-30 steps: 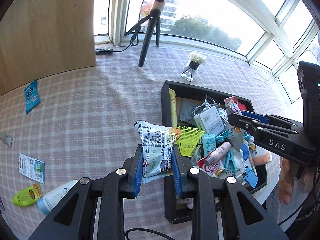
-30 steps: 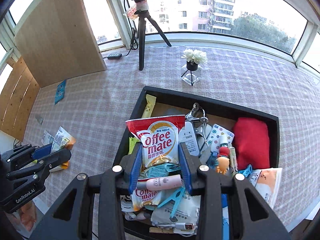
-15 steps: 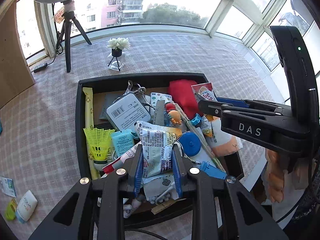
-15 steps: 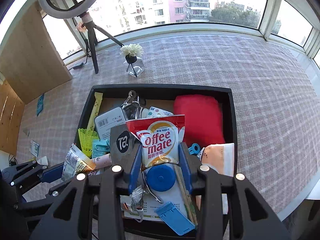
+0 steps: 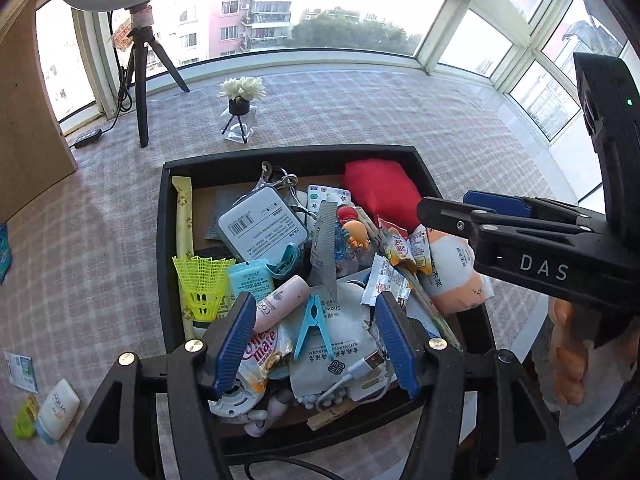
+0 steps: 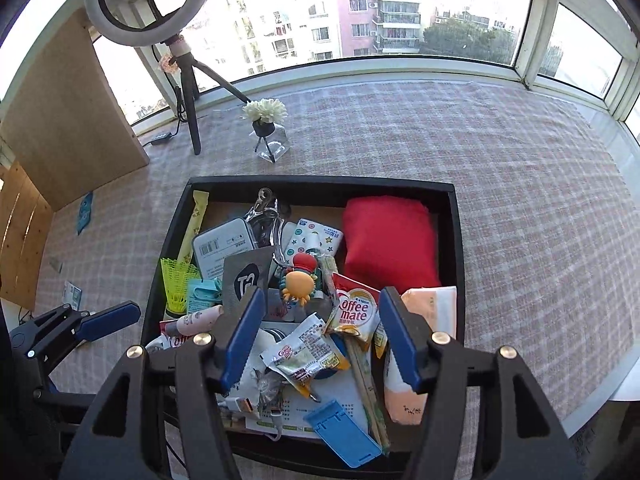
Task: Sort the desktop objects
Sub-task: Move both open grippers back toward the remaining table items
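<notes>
A black tray (image 5: 161, 216) (image 6: 458, 240) full of small objects sits on the checked tablecloth. My left gripper (image 5: 316, 340) is open and empty above the tray's near side, over a blue clothes peg (image 5: 310, 326). My right gripper (image 6: 320, 334) is open and empty above the tray's near side. Two Coffee mate sachets lie loose in the pile below it: one red-topped (image 6: 354, 314), one turned over (image 6: 304, 354). They also show in the left wrist view (image 5: 396, 246). The right gripper (image 5: 452, 208) shows at the right of the left wrist view.
The tray also holds a red cloth (image 6: 386, 238), a white power bank (image 5: 262, 224), a yellow shuttlecock (image 5: 200, 284) and an orange tissue pack (image 5: 452, 276). On the cloth outside it lie a white tube (image 5: 56, 408) and leaflets (image 5: 20, 372) at left. A flower vase (image 6: 266, 128) and tripod (image 6: 190, 100) stand behind.
Both grippers opened and let go of their sachets, which now lie in the tray's pile. Earlier the left gripper carried its sachet from the tablecloth over the tray.
</notes>
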